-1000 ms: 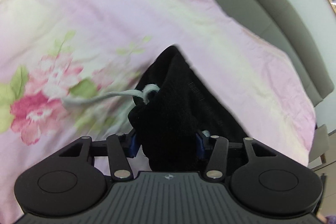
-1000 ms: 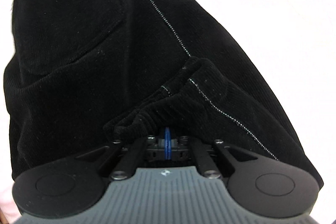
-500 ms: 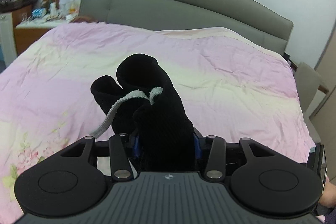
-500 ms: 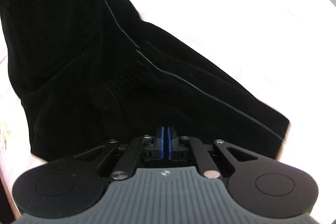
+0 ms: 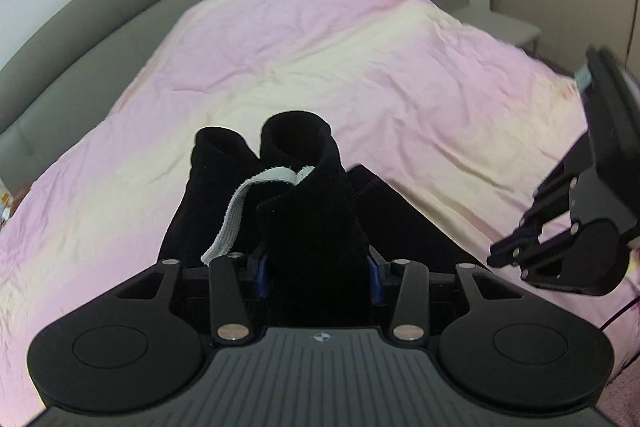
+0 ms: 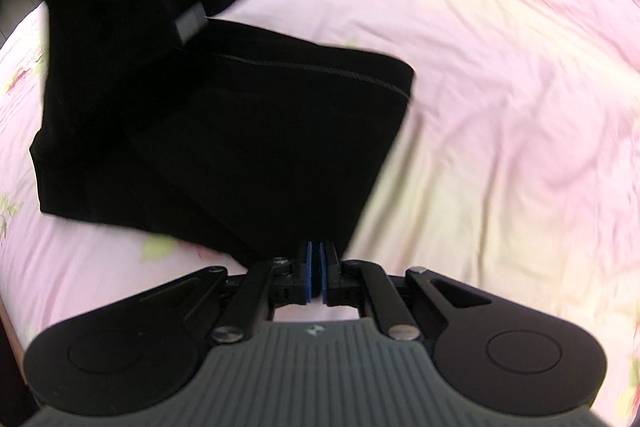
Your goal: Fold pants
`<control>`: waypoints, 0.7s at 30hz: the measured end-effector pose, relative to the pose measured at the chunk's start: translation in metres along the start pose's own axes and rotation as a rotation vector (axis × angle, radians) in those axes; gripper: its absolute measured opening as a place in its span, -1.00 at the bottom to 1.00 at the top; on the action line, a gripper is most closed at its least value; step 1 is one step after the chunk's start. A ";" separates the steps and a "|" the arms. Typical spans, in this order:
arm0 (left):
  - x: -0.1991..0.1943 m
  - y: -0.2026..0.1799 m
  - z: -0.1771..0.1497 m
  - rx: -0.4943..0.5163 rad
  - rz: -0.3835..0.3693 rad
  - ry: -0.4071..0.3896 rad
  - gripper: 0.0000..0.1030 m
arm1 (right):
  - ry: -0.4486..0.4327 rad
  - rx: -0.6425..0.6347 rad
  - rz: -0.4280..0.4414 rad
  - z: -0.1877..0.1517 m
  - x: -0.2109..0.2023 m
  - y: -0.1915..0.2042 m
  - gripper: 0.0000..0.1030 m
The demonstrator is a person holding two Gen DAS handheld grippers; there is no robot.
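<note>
the left gripper (image 5: 316, 269) clamps the bunched waistband of the black corduroy pants (image 6: 248, 147), whose legs trail onto the pink floral bedspread (image 6: 500, 87); the right gripper (image 6: 316, 277), pads pressed together empty, hovers beside the pants' edge.

Black pants (image 5: 316, 211), corduroy-like fabric. Waistband end bunched into two upright rolled lobes straight ahead of the left tool, wedged between its blue pads. White drawstring (image 5: 236, 211) hangs off the bunch, trailing down toward the tool's left side. Rest of the fabric drops away to the right and lies flat on the bed. From the right tool: pants (image 6: 248, 139) spread ahead and left, leg end squared off, pale side seam running along its upper edge, small tag near upper left. Fairly blurred there.
</note>
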State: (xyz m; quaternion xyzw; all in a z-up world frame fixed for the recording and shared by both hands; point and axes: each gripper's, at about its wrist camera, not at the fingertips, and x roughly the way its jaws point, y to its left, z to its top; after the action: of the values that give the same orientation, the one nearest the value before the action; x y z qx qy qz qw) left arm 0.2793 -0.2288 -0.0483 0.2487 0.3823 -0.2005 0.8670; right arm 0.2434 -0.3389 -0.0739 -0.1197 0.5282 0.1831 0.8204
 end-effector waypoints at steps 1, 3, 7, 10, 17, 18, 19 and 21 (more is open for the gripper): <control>0.015 -0.016 -0.002 0.046 -0.010 0.030 -0.04 | 0.002 0.009 0.005 -0.006 -0.001 -0.005 -1.00; 0.041 -0.042 -0.010 0.117 -0.032 0.084 -0.04 | 0.006 0.031 0.019 -0.007 0.003 -0.011 -1.00; 0.070 -0.065 -0.026 0.179 -0.090 0.164 0.00 | 0.007 0.042 0.052 -0.004 0.009 -0.007 -1.00; 0.074 -0.055 -0.027 0.141 -0.166 0.180 0.21 | 0.018 0.037 0.064 -0.012 0.007 -0.002 -1.00; 0.038 0.006 -0.033 -0.192 -0.539 0.135 0.46 | -0.022 0.117 0.085 0.016 -0.004 0.000 -0.56; 0.032 0.016 -0.039 -0.212 -0.535 0.121 0.46 | -0.036 0.138 0.097 0.020 -0.008 -0.001 -0.54; 0.023 0.025 -0.044 -0.221 -0.513 0.108 0.46 | -0.051 0.160 0.110 0.024 -0.012 -0.002 -0.52; 0.014 0.046 -0.055 -0.224 -0.438 0.095 0.46 | -0.082 0.208 0.140 0.031 -0.019 -0.004 -0.39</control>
State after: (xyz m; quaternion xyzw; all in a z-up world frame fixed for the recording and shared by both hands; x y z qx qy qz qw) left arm 0.2825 -0.1622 -0.0783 0.0716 0.4872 -0.3282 0.8061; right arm 0.2633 -0.3334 -0.0442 0.0109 0.5173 0.1887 0.8347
